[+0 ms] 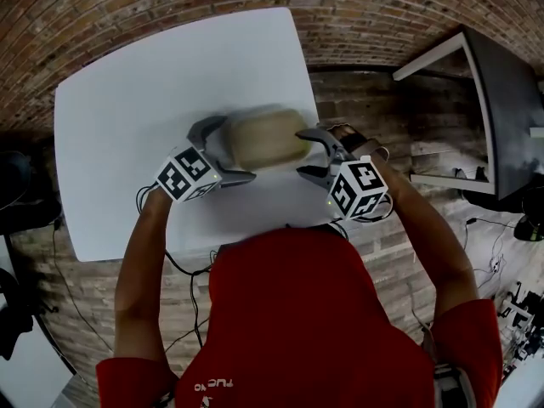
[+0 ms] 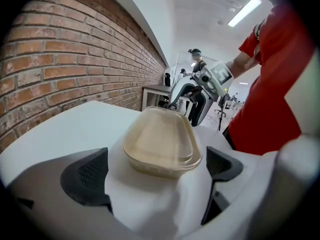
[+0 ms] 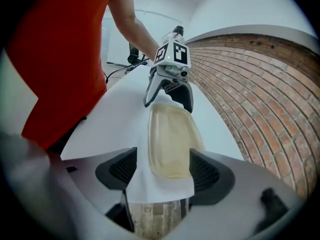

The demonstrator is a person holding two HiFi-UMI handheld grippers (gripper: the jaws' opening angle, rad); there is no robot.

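Note:
A shallow tan container [image 1: 263,138] with a clear lid lies on the white table [image 1: 127,100], close to its right edge. My left gripper [image 1: 225,151] is open at the container's left end, and the container [image 2: 162,143] sits just ahead of its dark pads [image 2: 85,176]. My right gripper [image 1: 308,153] is open at the opposite end. In the right gripper view the near end of the container [image 3: 170,141] reaches in between the pads [image 3: 205,171], close to the right one. Each gripper faces the other: right gripper [image 2: 200,86], left gripper [image 3: 170,64].
The table's right edge [image 1: 308,83] runs just beyond the container, and the brick floor lies below it. A dark desk with a white frame [image 1: 493,100] stands to the right. Cables [image 1: 183,270] trail on the floor near the person. Brick wall [image 2: 60,59] lies beyond the table.

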